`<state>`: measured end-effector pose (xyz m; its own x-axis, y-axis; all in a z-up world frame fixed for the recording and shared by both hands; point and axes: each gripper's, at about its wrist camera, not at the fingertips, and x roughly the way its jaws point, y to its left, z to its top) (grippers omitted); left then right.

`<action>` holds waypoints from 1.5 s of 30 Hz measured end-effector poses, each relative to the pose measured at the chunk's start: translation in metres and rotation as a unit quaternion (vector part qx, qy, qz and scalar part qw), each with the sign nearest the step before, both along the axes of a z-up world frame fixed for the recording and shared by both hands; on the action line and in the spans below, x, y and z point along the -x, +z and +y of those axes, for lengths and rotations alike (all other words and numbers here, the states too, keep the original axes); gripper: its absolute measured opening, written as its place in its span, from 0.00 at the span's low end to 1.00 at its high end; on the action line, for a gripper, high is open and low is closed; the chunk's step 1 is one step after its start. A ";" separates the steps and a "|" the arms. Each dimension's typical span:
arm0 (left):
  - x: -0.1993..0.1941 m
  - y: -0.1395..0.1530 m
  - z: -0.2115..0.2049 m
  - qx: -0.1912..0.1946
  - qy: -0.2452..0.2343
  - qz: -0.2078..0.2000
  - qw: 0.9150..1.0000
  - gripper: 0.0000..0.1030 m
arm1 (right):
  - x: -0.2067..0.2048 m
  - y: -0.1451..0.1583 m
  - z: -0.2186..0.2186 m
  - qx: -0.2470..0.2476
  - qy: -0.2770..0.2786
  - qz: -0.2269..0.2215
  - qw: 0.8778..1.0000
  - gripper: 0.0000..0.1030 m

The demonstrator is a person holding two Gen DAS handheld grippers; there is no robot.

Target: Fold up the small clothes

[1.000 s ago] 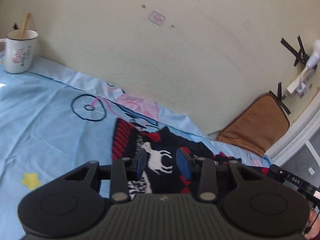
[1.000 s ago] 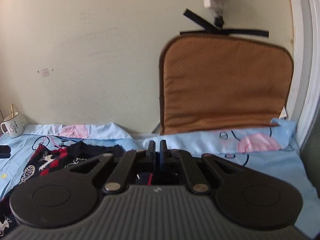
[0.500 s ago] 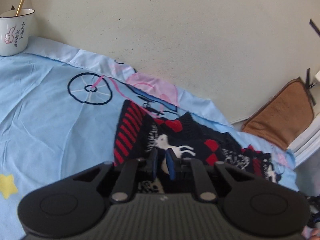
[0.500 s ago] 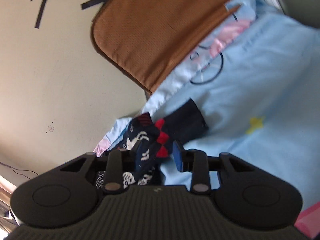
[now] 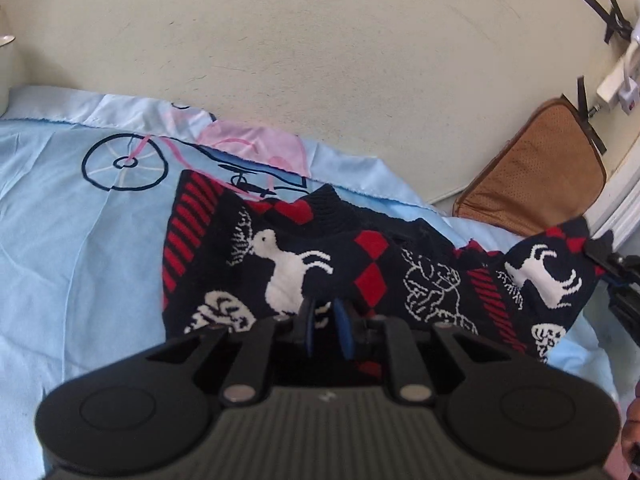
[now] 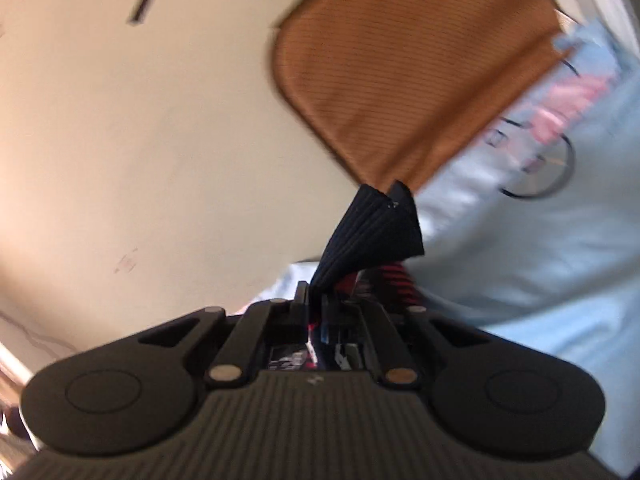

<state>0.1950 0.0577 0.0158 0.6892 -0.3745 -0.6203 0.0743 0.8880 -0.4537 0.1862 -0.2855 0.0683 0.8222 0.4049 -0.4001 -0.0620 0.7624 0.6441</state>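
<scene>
A dark knit sweater (image 5: pixel 360 248) with red diamonds and white deer lies spread on a light blue sheet (image 5: pixel 80 260). My left gripper (image 5: pixel 322 320) is shut on its near edge, with fabric pinched between the blue pads. At the right edge of the left wrist view, my right gripper (image 5: pixel 600 254) holds one sleeve end raised off the sheet. In the right wrist view, the right gripper (image 6: pixel 316 306) has its jaws closing tight on the sleeve, and the black ribbed cuff (image 6: pixel 372 232) sticks up beyond the fingertips.
A cream wall runs just behind the bed. A brown cushion (image 5: pixel 536 184) (image 6: pixel 420 60) leans against it at the right. A white power strip (image 5: pixel 616 84) hangs taped above the cushion. A mug's edge (image 5: pixel 4 76) shows at far left.
My left gripper went from open to shut on the sweater's near edge and moved lower over it. My right gripper rolled, opened beside the sleeve, then closed on the cuff and lifted it.
</scene>
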 end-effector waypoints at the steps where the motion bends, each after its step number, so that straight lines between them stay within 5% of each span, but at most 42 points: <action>1: -0.002 0.004 0.012 0.023 0.013 0.001 1.000 0.14 | 0.000 0.014 0.020 0.023 0.027 -0.019 0.999 0.08; 5: 0.013 0.020 0.074 0.109 0.085 -0.029 0.990 0.19 | 0.003 0.051 0.116 0.131 0.132 -0.073 0.980 0.08; 8: 0.021 0.024 0.109 0.142 0.120 -0.039 0.982 0.26 | 0.004 0.046 0.182 0.211 0.196 -0.081 0.954 0.08; 10: 0.020 0.023 0.121 0.150 0.127 -0.035 0.980 0.30 | 0.007 0.024 0.228 0.298 0.239 -0.077 0.921 0.08; 14: 0.007 0.013 0.114 0.130 0.113 0.003 0.985 0.32 | 0.018 -0.038 0.275 0.461 0.333 -0.052 0.821 0.16; 15: 0.004 0.009 0.110 0.123 0.106 0.010 0.987 0.32 | 0.023 -0.042 0.272 0.472 0.336 -0.053 0.814 0.18; 16: 0.002 0.006 0.105 0.118 0.101 0.016 0.988 0.32 | 0.026 -0.039 0.265 0.464 0.331 -0.058 0.820 0.25; 19: -0.001 -0.001 0.093 0.108 0.080 0.030 0.990 0.31 | 0.028 -0.007 0.223 0.362 0.305 -0.068 0.878 0.53; 22: 0.000 -0.001 0.082 0.092 0.067 0.029 0.993 0.29 | 0.023 0.016 0.170 0.284 0.221 -0.072 0.930 0.54; 26: 0.004 0.001 0.071 0.057 0.063 0.022 0.996 0.18 | -0.009 0.001 0.113 0.216 0.106 0.025 0.970 0.58; 29: 0.006 0.007 0.064 0.044 0.048 0.001 0.998 0.10 | -0.013 -0.021 0.106 0.191 0.112 0.076 0.972 0.53; 30: 0.007 0.007 0.060 0.040 0.041 -0.006 0.998 0.09 | -0.006 -0.025 0.109 0.192 0.128 0.076 0.970 0.40; 31: 0.006 0.006 0.056 0.029 0.037 -0.010 0.999 0.09 | -0.002 -0.026 0.112 0.195 0.138 0.066 0.969 0.13; 34: -0.002 -0.009 0.036 -0.035 0.033 0.002 0.999 0.09 | 0.008 -0.022 0.111 0.215 0.106 0.024 0.971 0.12; 39: 0.006 -0.008 0.011 -0.131 0.022 -0.038 0.990 0.10 | -0.004 -0.043 0.105 0.213 0.104 0.059 0.970 0.15; 41: 0.009 -0.004 0.015 -0.131 0.023 -0.039 0.990 0.11 | 0.004 -0.029 0.098 0.208 0.091 0.061 0.972 0.33; 45: 0.022 0.024 0.037 -0.095 0.061 -0.056 0.992 0.12 | 0.047 0.004 0.058 0.164 0.072 0.024 0.984 0.35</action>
<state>0.1730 0.0947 0.0394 0.7908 -0.1675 -0.5887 0.0006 0.9620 -0.2730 0.1395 -0.2280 0.0725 0.7431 0.3581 -0.5653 -0.1592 0.9151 0.3705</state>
